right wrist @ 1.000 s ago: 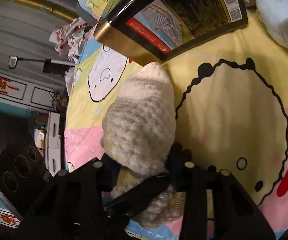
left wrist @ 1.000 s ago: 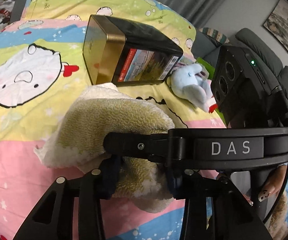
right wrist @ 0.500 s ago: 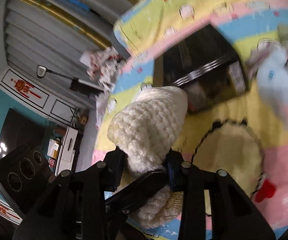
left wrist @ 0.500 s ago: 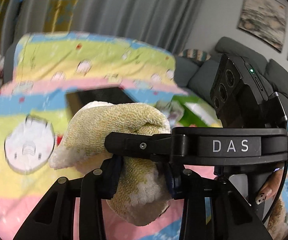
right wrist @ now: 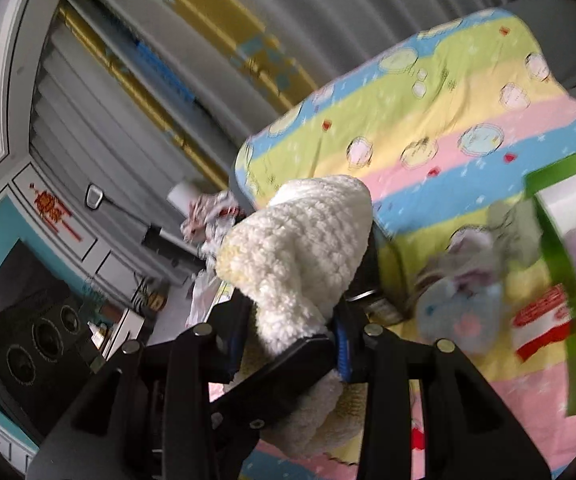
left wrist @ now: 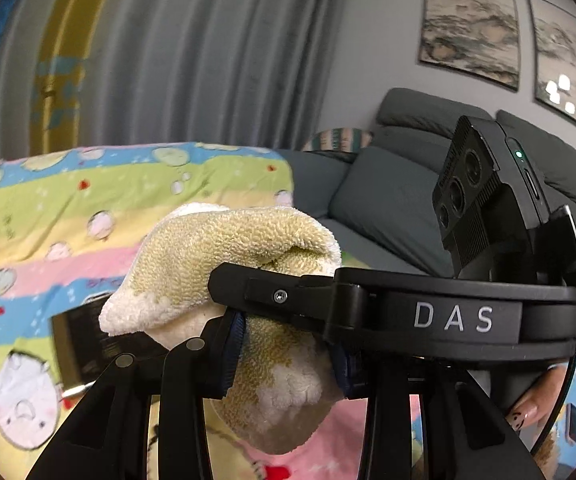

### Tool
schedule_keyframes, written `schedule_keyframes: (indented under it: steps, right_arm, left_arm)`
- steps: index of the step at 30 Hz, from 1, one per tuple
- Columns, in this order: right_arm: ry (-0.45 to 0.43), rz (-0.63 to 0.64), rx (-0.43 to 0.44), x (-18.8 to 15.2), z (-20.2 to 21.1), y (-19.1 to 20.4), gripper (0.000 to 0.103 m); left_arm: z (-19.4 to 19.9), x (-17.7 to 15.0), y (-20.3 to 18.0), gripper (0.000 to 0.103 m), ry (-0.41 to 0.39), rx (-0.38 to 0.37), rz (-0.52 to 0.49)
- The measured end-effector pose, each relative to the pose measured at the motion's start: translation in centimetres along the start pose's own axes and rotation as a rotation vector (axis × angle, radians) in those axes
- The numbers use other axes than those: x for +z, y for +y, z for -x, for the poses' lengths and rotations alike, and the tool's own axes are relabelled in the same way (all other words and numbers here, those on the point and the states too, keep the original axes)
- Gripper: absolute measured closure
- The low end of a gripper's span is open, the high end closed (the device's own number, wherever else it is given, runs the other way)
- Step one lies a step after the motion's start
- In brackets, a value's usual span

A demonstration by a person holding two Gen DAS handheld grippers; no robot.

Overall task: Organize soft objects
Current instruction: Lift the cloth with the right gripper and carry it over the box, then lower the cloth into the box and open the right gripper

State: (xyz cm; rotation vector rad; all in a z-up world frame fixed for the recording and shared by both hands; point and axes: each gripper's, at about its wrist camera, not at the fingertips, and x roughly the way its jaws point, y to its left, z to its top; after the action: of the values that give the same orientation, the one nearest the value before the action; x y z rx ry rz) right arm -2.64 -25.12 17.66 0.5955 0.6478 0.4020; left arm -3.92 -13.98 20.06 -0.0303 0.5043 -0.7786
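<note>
A fluffy cream and yellow cloth (left wrist: 224,248) hangs bunched in the air above the striped cartoon blanket (left wrist: 68,208). My left gripper (left wrist: 288,360) is shut on its lower part, the blue pads pressing into the pile. My right gripper (right wrist: 291,328) is shut on the same cloth (right wrist: 299,236) from the other side. One black finger (left wrist: 280,294) of the right gripper crosses in front of the cloth in the left wrist view. The cloth's lower end droops below both pairs of jaws.
A black and gold tin box (left wrist: 84,344) lies on the blanket behind the cloth. A pale blue plush toy (right wrist: 459,320) and a green-edged box (right wrist: 567,264) sit to the right. A grey sofa (left wrist: 399,192) and curtains stand behind. A hand (left wrist: 527,412) grips the right handle.
Both grippers have risen together and tilted up, lifting the cloth off the blanket. The tin box and plush toy have dropped low in view; curtains, wall and sofa now fill the upper part.
</note>
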Motion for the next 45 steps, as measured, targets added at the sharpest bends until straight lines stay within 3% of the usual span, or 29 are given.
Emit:
schedule_keyframes:
  steps: [16,29,33,39,45]
  right_arm:
    - [-0.196,-0.184,-0.141,1.9,7.6,-10.6,0.067]
    - [-0.332,-0.307,-0.256,1.1,12.7,-15.6,0.068]
    - [-0.375,-0.333,-0.290,1.0,13.4,-16.8,0.068]
    - [-0.370,-0.388,-0.336,0.6,13.3,-19.0,0.068]
    - [-0.338,-0.438,-0.402,0.3,12.5,-20.6,0.068]
  left_arm:
    - [-10.1,0.6,-7.4,0.064,0.047,-0.211,-0.056]
    - [-15.4,0.5,-12.6,0.064,0.106,-0.364,-0.121]
    - [-17.2,0.3,-13.1,0.064,0.129,-0.415,-0.090]
    - [-19.8,-0.6,-12.6,0.064,0.185,-0.443,-0.025]
    - [-21.0,-1.7,-12.6,0.064,0.231,-0.408,-0.011]
